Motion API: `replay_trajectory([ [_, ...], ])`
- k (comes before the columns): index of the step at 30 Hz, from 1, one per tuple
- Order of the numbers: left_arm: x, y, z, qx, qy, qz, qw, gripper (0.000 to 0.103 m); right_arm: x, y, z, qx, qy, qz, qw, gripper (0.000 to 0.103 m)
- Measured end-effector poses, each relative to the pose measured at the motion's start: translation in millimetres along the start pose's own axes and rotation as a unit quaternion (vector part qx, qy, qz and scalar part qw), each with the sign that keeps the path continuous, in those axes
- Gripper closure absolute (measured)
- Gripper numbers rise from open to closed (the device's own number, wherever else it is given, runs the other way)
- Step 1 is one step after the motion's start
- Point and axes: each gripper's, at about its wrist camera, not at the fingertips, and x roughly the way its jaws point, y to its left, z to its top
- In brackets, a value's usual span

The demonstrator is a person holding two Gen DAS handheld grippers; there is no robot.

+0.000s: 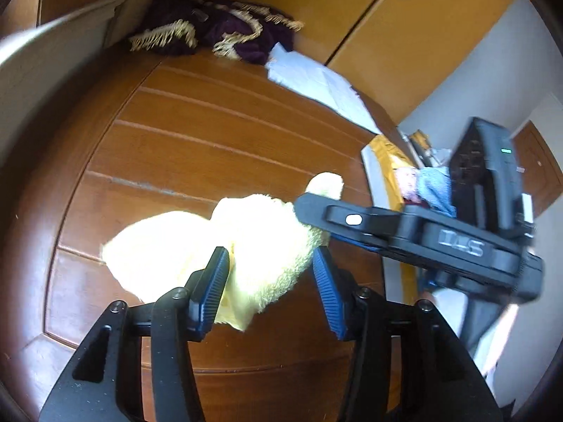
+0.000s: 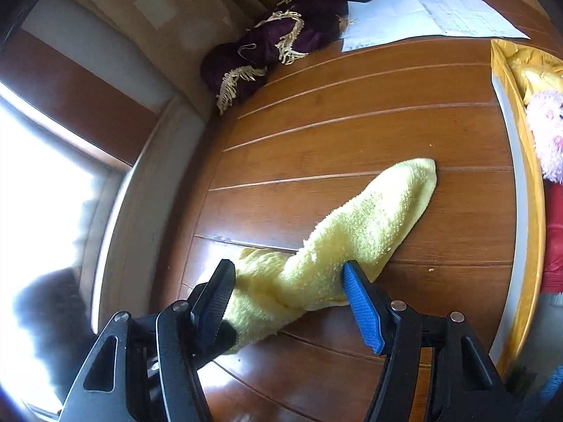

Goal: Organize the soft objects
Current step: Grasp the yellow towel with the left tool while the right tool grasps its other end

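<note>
A wooden worktop (image 2: 352,133) with grooved panels fills both wrist views. At its far left corner, against the wall, lies a crumpled dark purple cloth (image 2: 274,49) with gold fringe, and just to its right a sheet of white paper (image 2: 422,14) lies flat. In the middle of the worktop rests a fluffy yellow towel (image 2: 352,239), bunched into a long, loosely twisted shape. The left gripper (image 1: 271,274) sits low over the towel's near end with its fingers spread apart, one on either side of the pile, not yet clenched on it. The right gripper (image 2: 288,292) is also spread wide, straddling the towel's other end; in the left wrist view its black body (image 1: 422,232) reaches in from the right and touches or nearly touches the towel. To the right, past the worktop's edge, a gold-lined container (image 2: 520,161) already holds soft things: a pink plush toy (image 2: 549,133), something red, and a blue cloth (image 1: 434,186). Judging from this, part of the sorting looks done, while the yellow towel is still to be gathered, and the purple cloth may follow.
</note>
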Motion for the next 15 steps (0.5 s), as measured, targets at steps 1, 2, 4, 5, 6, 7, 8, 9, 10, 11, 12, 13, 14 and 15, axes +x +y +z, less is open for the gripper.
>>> replay_trajectory([
  [1,-5.7,-1.9,-0.2,0.019,-0.013,0.007,0.9997,0.044,1.3,-1.2,0.2,0.003,0.001,0.002,1.0,0.037],
  [2,-10.6,-3.8,0.0,0.038,-0.03,0.02,0.9986,0.035,1.7,-2.4,0.6,0.005,0.001,0.003,1.0,0.038],
  [4,-12.9,-6.2,0.2,0.068,-0.052,0.043,0.9955,0.032,2.4,-3.9,0.9,0.011,0.0,0.001,1.0,0.038],
  [5,-9.0,-6.6,0.5,0.08,-0.048,0.046,0.9946,0.032,2.4,-3.9,1.1,0.011,-0.002,-0.001,1.0,0.038],
  [6,-3.6,-7.8,-0.4,0.088,-0.039,0.046,0.9943,0.032,3.3,-3.5,1.3,0.01,-0.003,-0.003,1.0,0.038],
  [7,2.7,-9.2,-2.5,0.095,-0.029,0.044,0.994,0.032,5.7,-3.2,1.5,0.009,-0.002,-0.005,1.0,0.038],
  [8,8.7,-10.3,-5.9,0.105,-0.02,0.045,0.9933,0.032,7.2,-3.3,1.2,0.009,0.0,-0.005,1.0,0.038],
  [9,14.0,-14.4,-9.5,0.118,-0.014,0.054,0.9914,0.032,8.2,-2.9,1.7,0.007,0.0,-0.006,1.0,0.038],
  [10,18.7,-16.9,-12.9,0.131,-0.014,0.062,0.9893,0.032,8.8,-1.7,2.4,0.004,-0.001,-0.007,1.0,0.039],
  [11,22.0,-20.1,-16.2,0.142,-0.015,0.07,0.9872,0.033,10.0,-0.3,3.0,-0.001,-0.001,-0.009,1.0,0.043],
  [12,25.7,-22.0,-18.6,0.148,-0.012,0.079,0.9858,0.04,11.0,0.4,3.1,-0.003,-0.001,-0.01,1.0,0.047],
  [13,28.9,-22.6,-20.3,0.149,-0.008,0.088,0.9849,0.046,11.4,0.6,2.7,-0.005,-0.001,-0.008,1.0,0.049],
  [14,30.6,-23.0,-21.6,0.149,-0.011,0.098,0.984,0.055,11.4,1.4,2.3,-0.008,-0.002,-0.006,1.0,0.055],
  [15,30.3,-23.8,-22.7,0.15,-0.017,0.102,0.9833,0.058,11.5,2.7,2.0,-0.012,-0.004,-0.004,1.0,0.06],
])
